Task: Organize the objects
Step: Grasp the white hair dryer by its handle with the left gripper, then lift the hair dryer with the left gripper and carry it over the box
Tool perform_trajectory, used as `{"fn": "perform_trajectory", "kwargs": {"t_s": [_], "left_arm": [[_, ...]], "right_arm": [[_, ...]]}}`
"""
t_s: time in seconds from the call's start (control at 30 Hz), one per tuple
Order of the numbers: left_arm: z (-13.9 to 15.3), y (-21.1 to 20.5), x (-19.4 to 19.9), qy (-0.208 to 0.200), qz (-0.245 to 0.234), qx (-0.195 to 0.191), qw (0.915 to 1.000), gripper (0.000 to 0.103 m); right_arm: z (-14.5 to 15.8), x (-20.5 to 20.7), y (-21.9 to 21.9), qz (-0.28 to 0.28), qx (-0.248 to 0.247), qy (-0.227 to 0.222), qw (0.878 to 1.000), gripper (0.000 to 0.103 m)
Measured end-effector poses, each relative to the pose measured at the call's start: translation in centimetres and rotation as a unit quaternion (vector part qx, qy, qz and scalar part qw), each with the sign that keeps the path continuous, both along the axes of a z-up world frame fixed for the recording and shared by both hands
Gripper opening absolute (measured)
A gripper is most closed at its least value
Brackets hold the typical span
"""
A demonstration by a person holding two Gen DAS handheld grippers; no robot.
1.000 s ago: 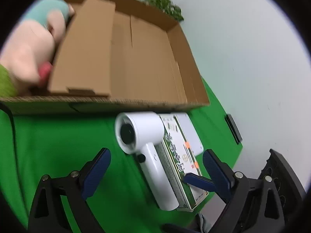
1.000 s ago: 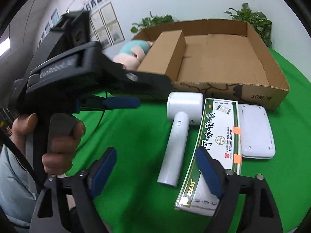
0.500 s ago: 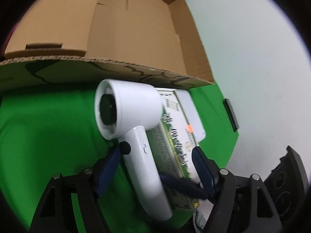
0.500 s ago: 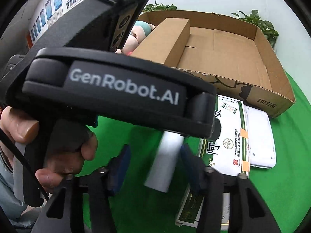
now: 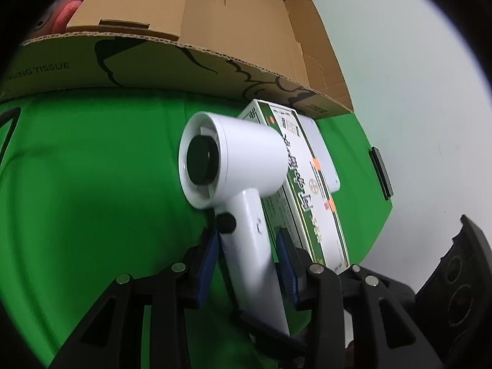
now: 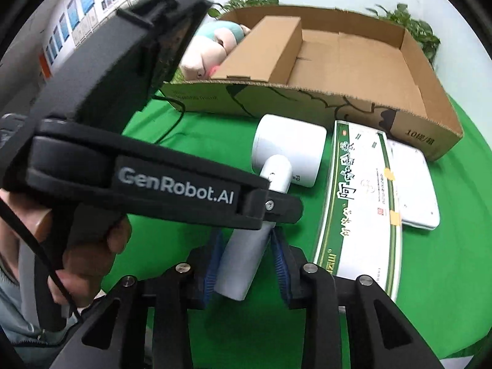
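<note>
White plastic hair dryer [image 5: 240, 184], on the green-covered desk [image 5: 92, 184] before the unfilled brown cardboard box [image 6: 353, 70], is pinched at its handle by both the left hand-held gripper [image 5: 247, 258] and the right hand-held gripper [image 6: 246, 258]; boxing is judged outstanding.

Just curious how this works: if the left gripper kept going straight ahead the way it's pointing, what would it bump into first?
The left gripper already straddles the white hair dryer's handle, so pushing on it would meet the dryer's round head, probably before the cardboard box behind.
</note>
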State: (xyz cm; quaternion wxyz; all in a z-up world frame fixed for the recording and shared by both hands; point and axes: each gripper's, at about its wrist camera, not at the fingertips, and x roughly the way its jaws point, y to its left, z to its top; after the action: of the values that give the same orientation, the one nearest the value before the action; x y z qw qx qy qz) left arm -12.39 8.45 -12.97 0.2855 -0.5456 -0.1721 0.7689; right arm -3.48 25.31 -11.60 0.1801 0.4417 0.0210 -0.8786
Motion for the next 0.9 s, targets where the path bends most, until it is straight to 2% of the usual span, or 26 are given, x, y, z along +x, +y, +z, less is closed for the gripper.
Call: {"fn": "perform_trajectory", "kwargs": {"t_s": [0.27, 0.63, 0.67, 0.9], "left_arm": [[-0.1, -0.5, -0.1, -0.003, 0.001, 0.004, 1.0000, 0.034], [0.4, -0.9, 1.7, 0.003, 0.017, -0.010, 0.9998, 0.033], [0.6, -1.2, 1.8, 0.004, 0.021, -0.012, 0.9997, 0.033], [1.6, -2.5, 2.7, 0.013, 0.037, -0.012, 0.9991, 0.033]], "right_arm": [[0.0, 1.7, 0.6, -0.020, 0.020, -0.003, 1.000, 0.032], [1.3, 6.4, 2.6, -0.019, 0.008, 0.001, 1.000, 0.031], [1.5, 6.0, 1.4, -0.017, 0.007, 0.002, 1.000, 0.031], [2.4, 8.9, 0.0, -0.002, -0.002, 0.012, 1.000, 0.031]]}}
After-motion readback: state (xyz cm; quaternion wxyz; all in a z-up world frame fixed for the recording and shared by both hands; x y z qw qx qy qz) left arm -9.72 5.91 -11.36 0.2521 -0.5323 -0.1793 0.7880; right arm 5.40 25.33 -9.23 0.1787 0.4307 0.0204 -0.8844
